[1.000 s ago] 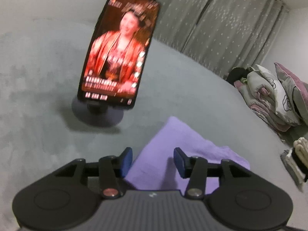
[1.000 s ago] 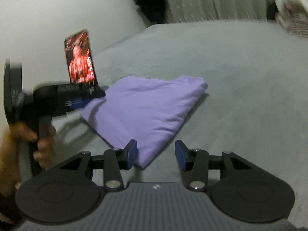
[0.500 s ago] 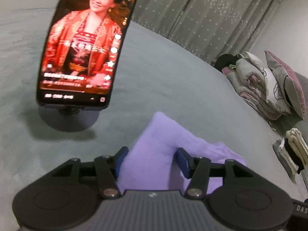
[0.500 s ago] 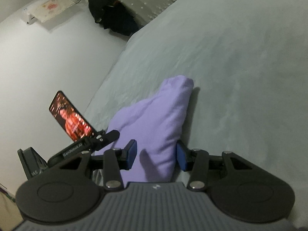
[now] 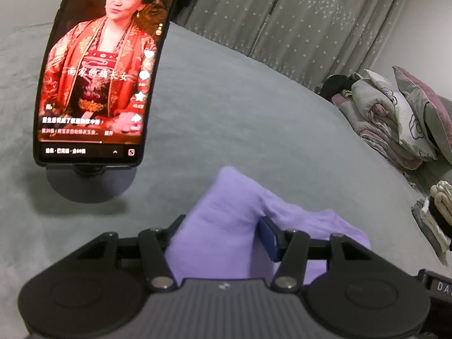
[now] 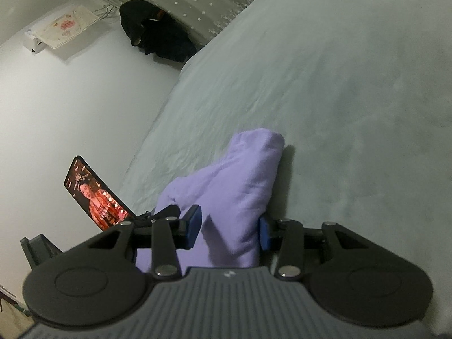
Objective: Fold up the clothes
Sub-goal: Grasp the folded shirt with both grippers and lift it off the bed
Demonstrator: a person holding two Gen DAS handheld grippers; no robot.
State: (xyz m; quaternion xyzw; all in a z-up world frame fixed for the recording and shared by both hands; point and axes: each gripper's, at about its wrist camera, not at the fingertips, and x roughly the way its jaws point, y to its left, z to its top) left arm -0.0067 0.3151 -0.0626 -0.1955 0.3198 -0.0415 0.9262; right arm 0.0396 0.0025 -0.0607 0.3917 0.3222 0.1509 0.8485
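Note:
A folded purple garment [image 5: 231, 192] lies bunched on the grey bed [image 5: 254, 113]. My left gripper [image 5: 223, 226] straddles one end of it. The cloth fills the gap between the jaws and covers the left pad. In the right wrist view the same garment [image 6: 248, 169] rises between the blue pads of my right gripper [image 6: 228, 223], whose jaws are closing, and the fabric touches both pads. The black tip of the left gripper [image 6: 166, 212] shows just left of the cloth there.
A phone [image 5: 96, 70] playing a video stands on a round base [image 5: 87, 186] just left of the garment. Pillows and quilts [image 5: 409, 118] are piled at the right. Folded clothes [image 5: 440, 206] lie at the right edge. Dark clothing [image 6: 158, 34] hangs by the curtain.
Both grippers have moved in onto the garment, which now bulges up between their jaws. The right gripper has rolled, tilting its view. The phone looms larger in the left view.

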